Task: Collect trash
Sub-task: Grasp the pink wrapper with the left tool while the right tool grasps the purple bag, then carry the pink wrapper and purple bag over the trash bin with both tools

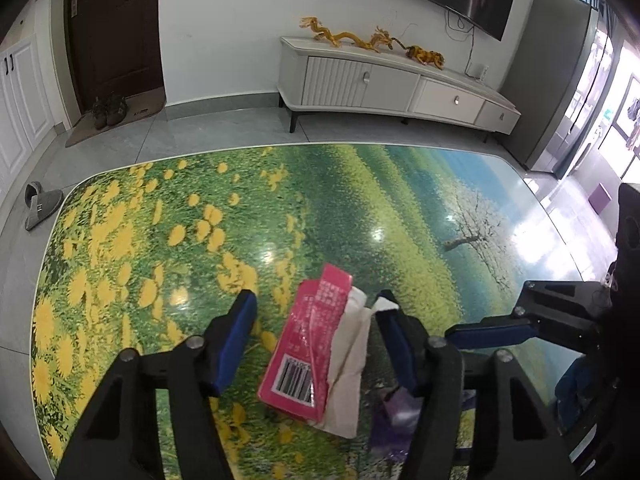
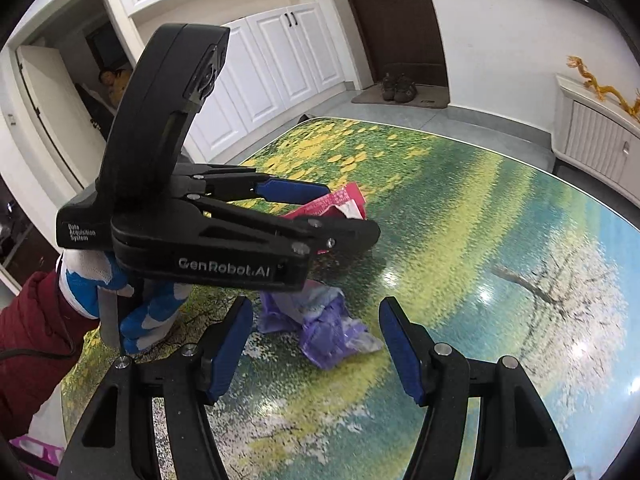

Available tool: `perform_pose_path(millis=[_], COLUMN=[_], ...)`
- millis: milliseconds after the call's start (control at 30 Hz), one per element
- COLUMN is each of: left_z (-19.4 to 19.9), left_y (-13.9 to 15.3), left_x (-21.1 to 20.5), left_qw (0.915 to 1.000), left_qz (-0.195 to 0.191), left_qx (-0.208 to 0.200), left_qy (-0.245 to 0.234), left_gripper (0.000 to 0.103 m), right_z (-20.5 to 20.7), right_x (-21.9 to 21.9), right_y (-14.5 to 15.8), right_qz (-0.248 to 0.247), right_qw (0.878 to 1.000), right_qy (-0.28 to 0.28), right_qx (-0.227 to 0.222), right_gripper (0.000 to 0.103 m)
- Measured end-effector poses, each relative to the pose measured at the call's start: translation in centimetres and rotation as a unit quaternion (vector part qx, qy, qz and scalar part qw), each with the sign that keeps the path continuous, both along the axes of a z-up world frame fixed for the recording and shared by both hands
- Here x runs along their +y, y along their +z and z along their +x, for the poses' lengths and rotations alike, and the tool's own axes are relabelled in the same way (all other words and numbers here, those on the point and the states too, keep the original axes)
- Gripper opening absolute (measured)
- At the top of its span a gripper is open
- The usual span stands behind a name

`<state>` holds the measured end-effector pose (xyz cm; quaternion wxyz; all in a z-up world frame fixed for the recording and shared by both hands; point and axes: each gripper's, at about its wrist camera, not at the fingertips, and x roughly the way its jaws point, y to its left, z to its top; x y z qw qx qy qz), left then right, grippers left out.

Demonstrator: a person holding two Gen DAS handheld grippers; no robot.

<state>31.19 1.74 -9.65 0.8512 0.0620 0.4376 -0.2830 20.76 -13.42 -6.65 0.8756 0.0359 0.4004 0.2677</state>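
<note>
A gloved hand [image 2: 120,304] in white and blue, with a dark red padded sleeve [image 2: 32,344] behind it, grips the handle of the left hand-held gripper [image 1: 316,324], which tilts down toward the glossy surface printed with a meadow of yellow flowers and a pale tree [image 1: 360,200]. Its blue pads stand spread on either side of a flat pink paper packet with a barcode and a torn beige flap [image 1: 312,344]; in the left wrist view neither pad presses on the packet, which lies on the surface between them, nearer the right pad.

The right hand-held gripper [image 2: 316,344] also points downward with its jaws apart, holding nothing. A crumpled purple plastic wrapper [image 2: 324,328] lies on the surface just ahead of its pads, in the gap between them. The wrapper sits just beside the pink packet, partly under the body of the left hand-held gripper as seen from the right wrist.

Beyond the surface stand a white low cabinet [image 1: 380,84] carrying a golden dragon figure [image 1: 352,38], a dark brown door [image 1: 116,28] with shoes on a mat, and grey slippers [image 1: 40,204] on the tiled floor.
</note>
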Motion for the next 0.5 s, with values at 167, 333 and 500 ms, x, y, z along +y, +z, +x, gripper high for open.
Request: perform_pose_path(millis=[167,333,500], left_z=[-0.5,-2.0,-4.6], left_y=[-0.1,-0.3,-0.4], left_x=[1.9,3.3,4.9], left_qw=[0.9998,0.9993,0.9975], left_qz=[0.004,0.009,-0.001], left_qx=[-0.006,-0.013,-0.012], left_qy=[0.018,0.034,0.070], left_gripper=[0.039,0.038,0.037], right_z=[0.8,0.8,-0.2], right_x=[0.9,1.2,0.9], right_y=[-0.3,-0.3,-0.5], right_qz=[-0.007,-0.014,-0.010], right_qw=[1.000,1.000,1.000], right_qy=[0.011,0.006,0.000], right_qx=[0.006,0.005,0.011], right_gripper=[0.063,0.054,0.029])
